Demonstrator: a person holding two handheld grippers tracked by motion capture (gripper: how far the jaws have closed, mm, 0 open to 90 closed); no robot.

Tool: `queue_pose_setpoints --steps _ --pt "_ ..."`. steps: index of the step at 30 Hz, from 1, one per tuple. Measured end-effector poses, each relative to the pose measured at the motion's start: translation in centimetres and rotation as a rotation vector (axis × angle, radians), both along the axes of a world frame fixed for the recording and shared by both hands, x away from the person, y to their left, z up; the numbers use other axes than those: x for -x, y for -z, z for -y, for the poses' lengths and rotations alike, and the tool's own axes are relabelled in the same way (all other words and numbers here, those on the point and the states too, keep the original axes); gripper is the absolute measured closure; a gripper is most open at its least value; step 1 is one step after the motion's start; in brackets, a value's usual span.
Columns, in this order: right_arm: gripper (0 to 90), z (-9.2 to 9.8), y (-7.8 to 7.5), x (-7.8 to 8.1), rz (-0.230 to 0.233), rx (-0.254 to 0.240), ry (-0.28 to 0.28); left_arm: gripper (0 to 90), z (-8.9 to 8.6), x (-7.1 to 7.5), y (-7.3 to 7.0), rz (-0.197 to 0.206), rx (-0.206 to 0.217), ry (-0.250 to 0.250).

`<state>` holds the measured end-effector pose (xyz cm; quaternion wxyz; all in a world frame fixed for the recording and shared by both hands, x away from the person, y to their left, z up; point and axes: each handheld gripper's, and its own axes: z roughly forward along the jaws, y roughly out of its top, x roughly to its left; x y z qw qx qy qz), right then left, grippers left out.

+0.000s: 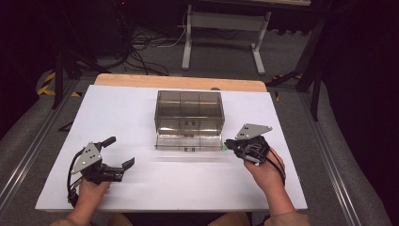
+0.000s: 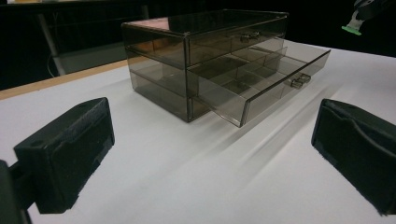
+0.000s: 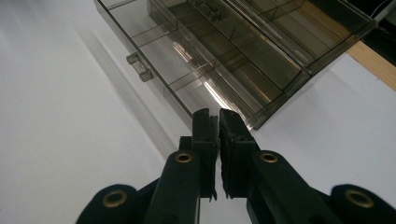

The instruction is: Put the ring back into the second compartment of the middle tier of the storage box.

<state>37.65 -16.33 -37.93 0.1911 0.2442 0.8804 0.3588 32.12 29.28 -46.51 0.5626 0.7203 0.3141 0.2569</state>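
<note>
The right gripper (image 1: 229, 143) is pinching a small green-tipped piece (image 1: 225, 147) beside the smoky plastic drawer box (image 1: 188, 106)'s pulled-out bottom drawer (image 1: 188, 141). The left gripper (image 1: 121, 151) is resting wide open, holding nothing.

The drawer box (image 1: 188, 112) stands mid-table (image 1: 141, 188), its lower drawer (image 1: 188, 142) pulled out, between the left tool (image 1: 123, 153) and right tool (image 1: 229, 143).

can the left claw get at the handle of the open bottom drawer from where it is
Probably yes: the left claw is open, and only bare white table lies between it and the drawer handle, which juts out unblocked at the pulled-out drawer's front.
</note>
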Motion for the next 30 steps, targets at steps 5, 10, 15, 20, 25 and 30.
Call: queue_pose_setpoints --steps 5,10,15,20,25,30 --pt "85.4 -1.0 -0.1 -0.5 -0.003 0.014 -0.016 0.3 0.0 0.0 0.0 -0.003 0.000 0.000" --pt "85.4 -2.1 -0.2 -1.1 -0.008 0.018 -0.037 0.3 0.0 0.0 0.0 -0.002 0.002 -0.001" --pt "85.4 -3.4 -0.3 -1.8 -0.006 0.037 -0.064 0.3 0.0 0.0 0.0 -0.005 0.000 -0.001" --pt "85.4 -4.6 -0.3 -2.5 -0.008 0.054 -0.086 0.3 -0.1 0.0 0.0 -0.005 -0.003 0.001" --pt "85.3 -5.6 -0.2 -3.0 -0.014 0.060 -0.089 0.3 0.0 0.0 0.0 -0.005 -0.001 0.000" --pt "85.3 -6.4 0.2 -3.5 -0.019 0.064 -0.086 0.3 -0.1 0.0 0.0 -0.005 0.000 0.001"
